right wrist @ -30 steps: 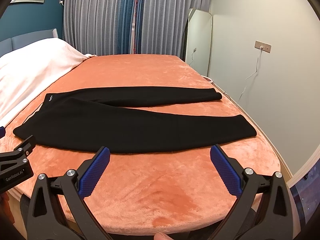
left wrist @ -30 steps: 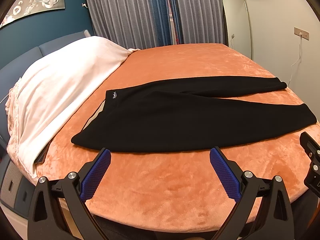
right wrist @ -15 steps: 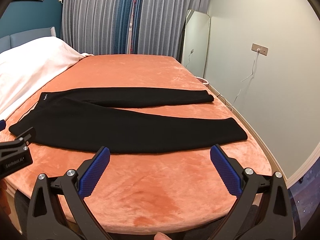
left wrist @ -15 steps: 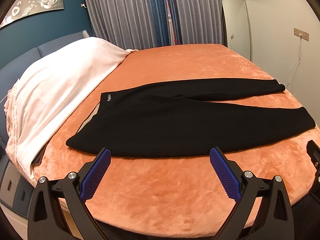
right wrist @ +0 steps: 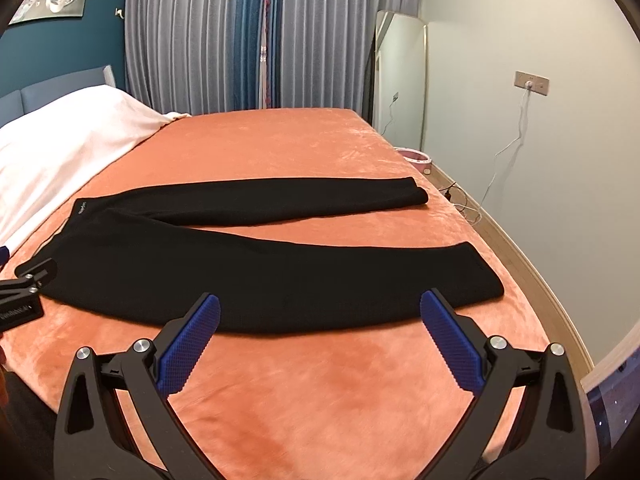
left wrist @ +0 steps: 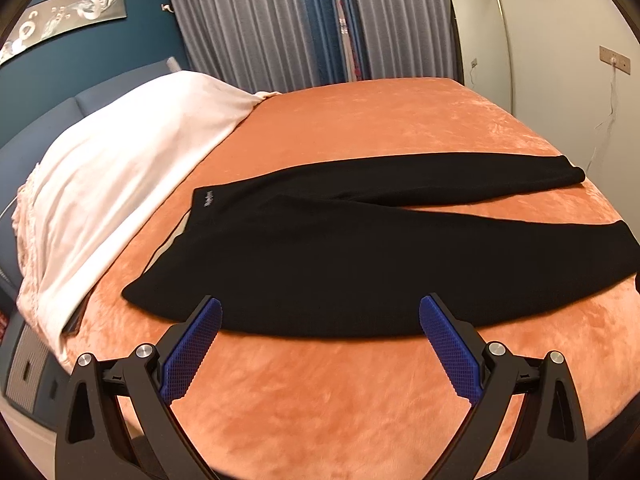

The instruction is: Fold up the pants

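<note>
Jaws of the left gripper (left wrist: 320,320) and right gripper (right wrist: 320,318) are spread wide, empty, above the bed's (right wrist: 320,392) near edge; black pants (right wrist: 260,276) are laid flat lengthwise just beyond.

Warm, even indoor light, soft shadows, sharp centre, heavy fisheye bending and perhaps slight softness at dark-vignetted edges.

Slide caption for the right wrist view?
Open right gripper hovers before black pants spread flat on the orange bed.
</note>
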The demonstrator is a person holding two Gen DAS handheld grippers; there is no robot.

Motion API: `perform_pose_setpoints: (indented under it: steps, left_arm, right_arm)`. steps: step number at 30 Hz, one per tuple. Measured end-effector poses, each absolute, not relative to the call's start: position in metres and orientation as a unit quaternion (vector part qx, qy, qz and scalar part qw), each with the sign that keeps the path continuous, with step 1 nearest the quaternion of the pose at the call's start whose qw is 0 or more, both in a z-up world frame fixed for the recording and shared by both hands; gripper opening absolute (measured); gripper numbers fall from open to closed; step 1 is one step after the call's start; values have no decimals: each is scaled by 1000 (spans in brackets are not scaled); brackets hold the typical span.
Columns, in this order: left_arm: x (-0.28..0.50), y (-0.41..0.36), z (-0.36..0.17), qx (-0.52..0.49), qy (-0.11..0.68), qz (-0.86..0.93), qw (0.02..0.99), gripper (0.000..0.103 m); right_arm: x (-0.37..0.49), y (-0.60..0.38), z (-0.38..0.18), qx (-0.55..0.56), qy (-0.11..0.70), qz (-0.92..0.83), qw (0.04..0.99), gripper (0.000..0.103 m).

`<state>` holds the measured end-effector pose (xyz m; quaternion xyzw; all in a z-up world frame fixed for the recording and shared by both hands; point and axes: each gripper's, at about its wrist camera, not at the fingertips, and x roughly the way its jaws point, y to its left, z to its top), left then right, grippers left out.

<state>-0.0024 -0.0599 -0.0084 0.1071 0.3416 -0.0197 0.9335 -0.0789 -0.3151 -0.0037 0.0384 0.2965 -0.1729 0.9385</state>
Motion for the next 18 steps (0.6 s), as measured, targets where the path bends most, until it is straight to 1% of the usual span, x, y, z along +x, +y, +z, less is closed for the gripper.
perform_pose_setpoints:
  steps: [3, 5, 9, 13, 15, 18]
  left_arm:
    - [18, -60, -11, 111, 336, -17, 935, 97]
    - [40, -56, -8, 94, 335, -27, 937, 97]
    - [100, -30, 1, 15, 341, -72, 937, 97]
    - [162, 8, 5, -61, 301, -84, 948, 97]
    - [200, 20, 3, -55, 318, -62, 944, 97]
    - [269, 40, -9, -25, 384, -51, 922, 97]
  right_arm:
    - [-50, -345, -6, 52, 309, -163, 936, 98]
    - [-23, -374, -2, 52, 311, -169, 934, 98]
    - [44, -446, 2, 86, 326, -178, 924, 98]
    - [126, -522, -11, 120, 369, -185, 903, 98]
    - [163, -551, -19, 123, 382, -189, 896, 98]
    - [202, -578, -25, 132, 386, -196, 892, 98]
